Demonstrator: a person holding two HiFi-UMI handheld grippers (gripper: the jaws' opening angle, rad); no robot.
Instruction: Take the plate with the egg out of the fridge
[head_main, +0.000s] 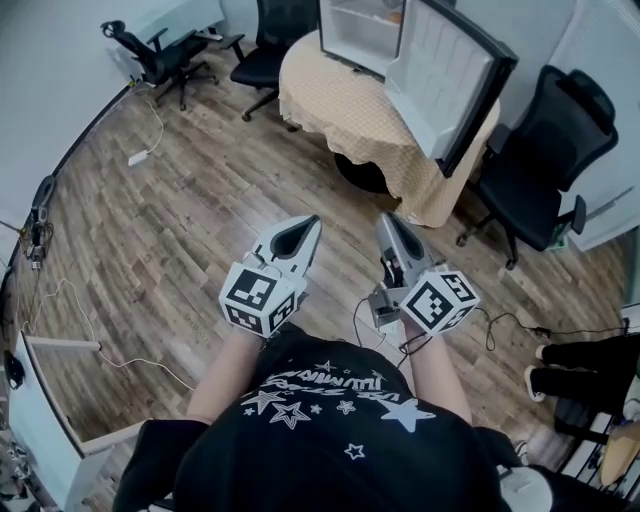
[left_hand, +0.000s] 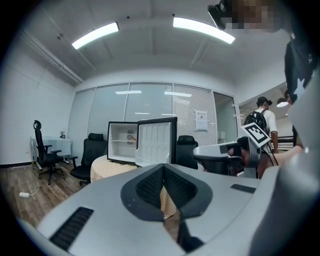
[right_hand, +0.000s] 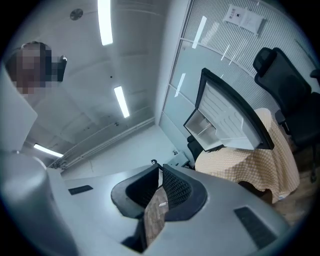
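A small fridge (head_main: 365, 30) stands on a round table with a beige cloth (head_main: 340, 105), its door (head_main: 445, 75) swung wide open. In the left gripper view the fridge (left_hand: 122, 142) is far ahead. A small pale plate (left_hand: 131, 137) rests on its upper shelf, and what lies on it is too small to make out. My left gripper (head_main: 312, 222) and right gripper (head_main: 386, 220) are held side by side over the wooden floor, well short of the table. Both point toward the fridge. The left gripper (left_hand: 162, 169) and the right gripper (right_hand: 161, 169) are each shut and hold nothing.
A black office chair (head_main: 545, 160) stands right of the table, and two more (head_main: 165, 50) (head_main: 270, 45) at the back left. A cable and power strip (head_main: 138, 157) lie on the floor at left. A person with a backpack (left_hand: 260, 120) stands far off at right.
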